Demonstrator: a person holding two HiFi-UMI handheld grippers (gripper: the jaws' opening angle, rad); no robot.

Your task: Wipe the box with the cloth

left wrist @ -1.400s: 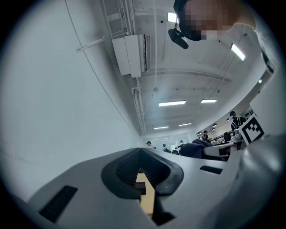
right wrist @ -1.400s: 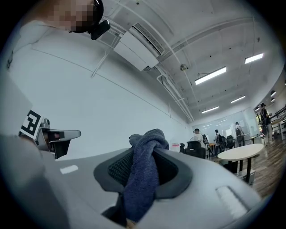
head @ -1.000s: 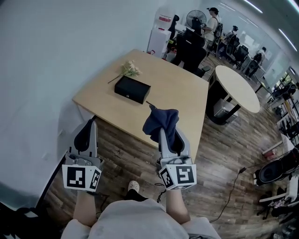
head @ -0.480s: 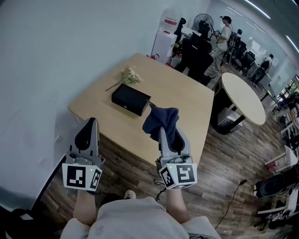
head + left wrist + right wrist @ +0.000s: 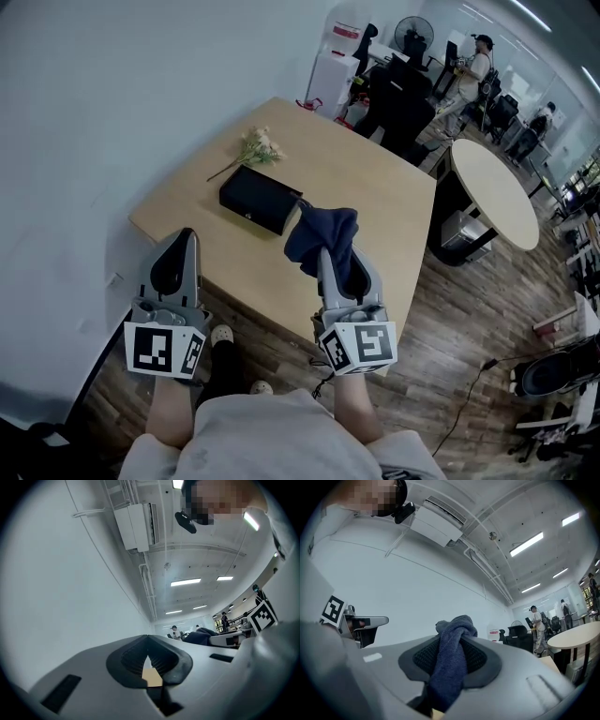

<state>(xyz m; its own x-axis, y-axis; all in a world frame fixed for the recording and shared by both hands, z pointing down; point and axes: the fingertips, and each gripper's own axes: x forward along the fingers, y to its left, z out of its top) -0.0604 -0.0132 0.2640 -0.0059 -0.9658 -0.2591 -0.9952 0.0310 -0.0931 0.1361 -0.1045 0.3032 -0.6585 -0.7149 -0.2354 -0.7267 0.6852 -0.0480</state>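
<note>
A black box (image 5: 261, 199) lies on the wooden table (image 5: 375, 202), beyond both grippers. My right gripper (image 5: 328, 248) is shut on a dark blue cloth (image 5: 322, 237), which bunches above the jaws and hangs just right of the box's near corner. In the right gripper view the cloth (image 5: 453, 660) fills the gap between the pads (image 5: 480, 660). My left gripper (image 5: 185, 236) hovers over the table's near left edge, short of the box, shut and holding nothing. In the left gripper view its jaws meet at the tips, and the left gripper (image 5: 148, 640) points up toward the wall and ceiling.
A dried flower sprig (image 5: 255, 147) lies just behind the box. A blank wall runs along the table's left. A round white table (image 5: 495, 192) stands to the right. Black chairs (image 5: 398, 112), a water dispenser (image 5: 337, 67) and people fill the back.
The person has stepped toward the table. Both grippers now reach over its near edge, and the cloth hangs closer to the box.
</note>
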